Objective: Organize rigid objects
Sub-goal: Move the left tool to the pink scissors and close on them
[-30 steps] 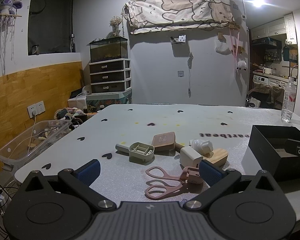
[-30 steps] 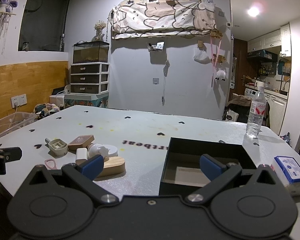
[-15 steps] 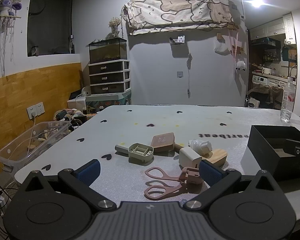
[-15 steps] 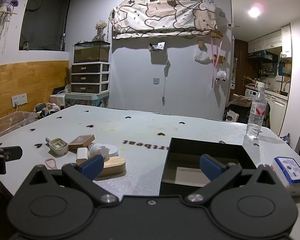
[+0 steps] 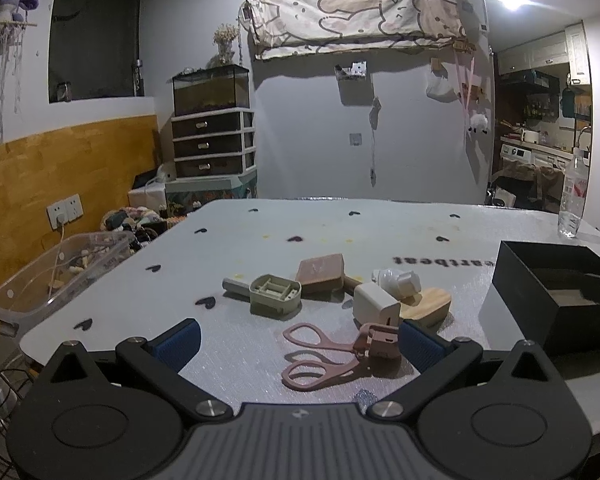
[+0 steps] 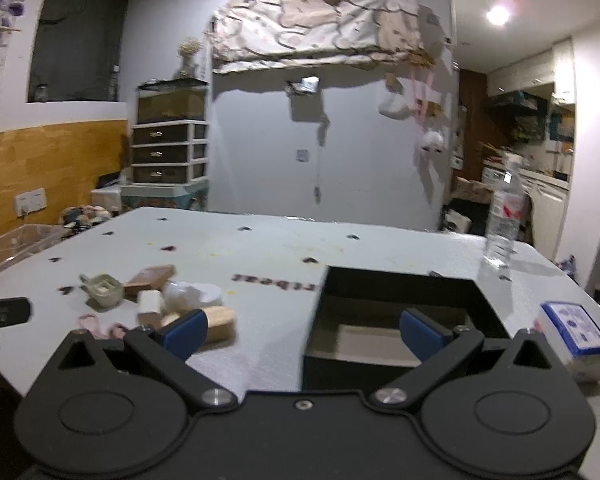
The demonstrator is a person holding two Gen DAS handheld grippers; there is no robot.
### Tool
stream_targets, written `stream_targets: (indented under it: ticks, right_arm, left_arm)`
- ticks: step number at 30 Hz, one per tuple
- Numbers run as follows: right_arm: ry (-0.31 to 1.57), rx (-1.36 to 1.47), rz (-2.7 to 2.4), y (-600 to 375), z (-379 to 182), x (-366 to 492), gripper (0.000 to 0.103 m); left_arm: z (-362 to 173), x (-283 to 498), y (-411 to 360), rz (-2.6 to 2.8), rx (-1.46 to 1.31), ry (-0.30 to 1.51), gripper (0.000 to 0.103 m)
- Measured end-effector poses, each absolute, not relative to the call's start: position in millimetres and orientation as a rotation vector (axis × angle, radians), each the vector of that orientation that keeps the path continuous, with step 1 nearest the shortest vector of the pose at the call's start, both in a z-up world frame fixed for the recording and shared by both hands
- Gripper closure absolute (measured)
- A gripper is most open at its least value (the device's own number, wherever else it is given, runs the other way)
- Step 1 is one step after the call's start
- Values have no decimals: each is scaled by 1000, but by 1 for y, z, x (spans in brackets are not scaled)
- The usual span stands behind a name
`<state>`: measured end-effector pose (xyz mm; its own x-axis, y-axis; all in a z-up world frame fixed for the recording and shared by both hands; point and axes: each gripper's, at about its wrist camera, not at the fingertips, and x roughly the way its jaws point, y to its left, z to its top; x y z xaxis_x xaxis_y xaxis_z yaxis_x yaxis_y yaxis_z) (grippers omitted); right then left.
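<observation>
Both claws spread wide, holding nothing.
My left gripper frames the pink eyelash curler near the table edge; my right gripper faces the open black box, bare tabletop beyond.

I hold my left gripper level, jaws spread wide. My right gripper is also wide apart, pointing toward 12 o'clock.
</observation>
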<state>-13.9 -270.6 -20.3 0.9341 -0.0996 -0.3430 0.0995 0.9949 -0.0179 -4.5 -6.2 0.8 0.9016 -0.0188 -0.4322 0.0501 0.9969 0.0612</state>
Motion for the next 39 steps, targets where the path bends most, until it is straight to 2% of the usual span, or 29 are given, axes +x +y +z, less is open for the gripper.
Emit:
stream_targets:
  ticks: [7, 12, 17, 23, 30, 31, 32, 34, 36, 38, 39]
  right_arm:
    - [359, 47, -269, -325, -23, -14, 0]
    - [298, 149, -370, -373, -25, -16, 0]
    - [344, 101, -395, -401, -25, -1, 0]
    - [337, 122, -386, -423, -27, 23, 0]
    - [524, 208, -374, -441, -41, 62, 0]
    - [554, 211, -386, -442, -43, 67, 9]
    - [565, 218, -372, -442, -46, 70, 27]
    - [581, 245, -355, -444, -51, 72, 46]
    - [593, 246, -346, -444, -56, 74, 56]
    - [595, 234, -331, -442, -59, 74, 80]
    - [597, 232, -329, -441, -59, 74, 86]
  left_arm:
    - [-20, 12, -7, -61, 50, 502, 0]
    - [-41, 25, -11, -78, 34, 535, 0]
    - [-57, 37, -18, -104, 25, 579, 0]
    - [-66, 40, -26, -182, -5, 531, 0]
    - [-72, 52, -29, -219, -30, 594, 0]
    - [-73, 54, -28, -219, -42, 599, 0]
    - [-74, 56, -27, -218, -52, 606, 0]
    - [-74, 58, -26, -216, -65, 614, 0]
    - [-74, 60, -25, -221, -65, 604, 0]
    - [-73, 61, -27, -230, -60, 585, 1]
    - [-72, 61, -28, -232, -55, 577, 1]
